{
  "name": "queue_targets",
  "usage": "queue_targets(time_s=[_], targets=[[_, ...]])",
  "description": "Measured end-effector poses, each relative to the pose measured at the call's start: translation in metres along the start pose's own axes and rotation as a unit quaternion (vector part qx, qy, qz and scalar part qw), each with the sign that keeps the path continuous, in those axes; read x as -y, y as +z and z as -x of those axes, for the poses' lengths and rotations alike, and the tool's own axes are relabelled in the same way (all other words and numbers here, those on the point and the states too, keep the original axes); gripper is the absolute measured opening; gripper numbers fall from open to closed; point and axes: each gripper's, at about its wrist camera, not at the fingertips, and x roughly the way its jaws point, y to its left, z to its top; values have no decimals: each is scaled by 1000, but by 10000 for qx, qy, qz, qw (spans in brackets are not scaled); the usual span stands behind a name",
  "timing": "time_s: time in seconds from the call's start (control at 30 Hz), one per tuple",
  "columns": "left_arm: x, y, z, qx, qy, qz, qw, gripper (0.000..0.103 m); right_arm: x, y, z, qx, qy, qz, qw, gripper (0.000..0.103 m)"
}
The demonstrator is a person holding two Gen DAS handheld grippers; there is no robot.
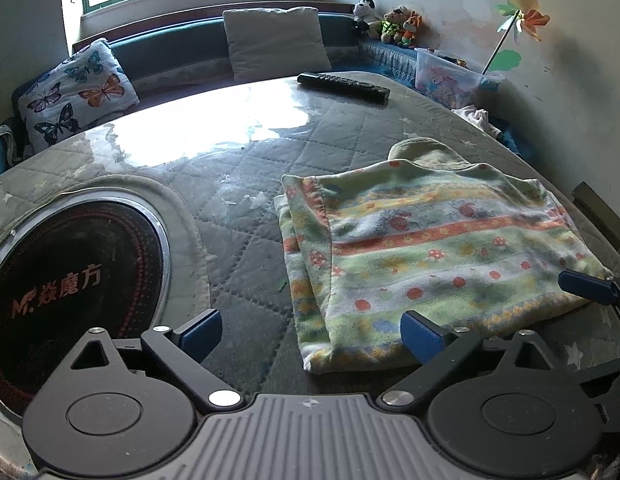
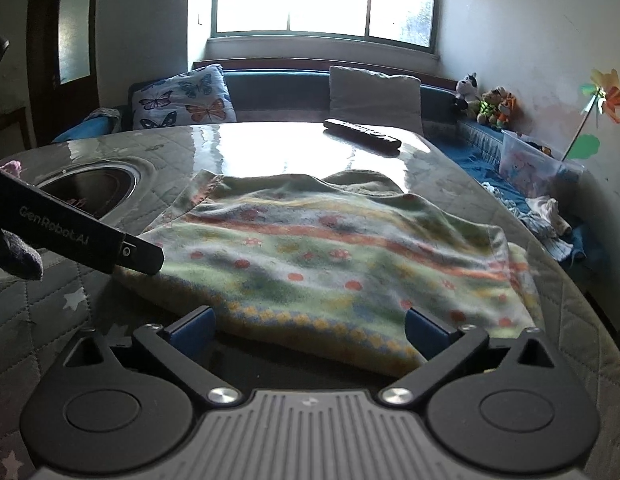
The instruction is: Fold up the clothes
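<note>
Garment: a patterned fleece top (image 1: pixel 429 248), already folded narrow, lies flat on the quilted bench (image 1: pixel 246 184), near its front edge.
Left tongs (image 1: pixel 311 334): spread wide, holding nothing, at the garment's left hem corner.
Right tongs (image 2: pixel 310 330): equally wide and empty, the hem lying just ahead of them.
Risk: closing on only the top layer would likely pull the fold apart.
Risk: uneven lifting could skew the next fold or drag fleece toward the cooktop (image 1: pixel 70 280).
</note>
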Motion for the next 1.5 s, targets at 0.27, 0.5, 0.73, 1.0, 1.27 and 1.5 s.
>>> queue_targets(time_s=[0.27, 0.5, 0.73, 1.0, 1.27, 1.5], targets=[[2, -3, 10, 174, -30, -25, 9998, 103, 2, -4, 9, -10, -122, -227, 9997, 103], [1, -9, 14, 167, 13, -42, 9999, 103, 2, -7, 14, -20, -189, -391, 9991, 103], [-1, -15, 20, 169, 64, -88, 9998, 103, -3, -10, 17, -38, -259, -438, 9987, 103], [-6, -22, 25, 139, 109, -124, 9998, 103, -11, -14, 16, -159, -286, -545, 9980, 103], [-10, -31, 33, 154, 90, -162, 9997, 103, -16, -16, 17, -268, -370, -709, 9964, 103], [-15, -39, 39, 159, 50, -113, 9998, 103, -23, -18, 19, -323, -519, -778, 9951, 103]])
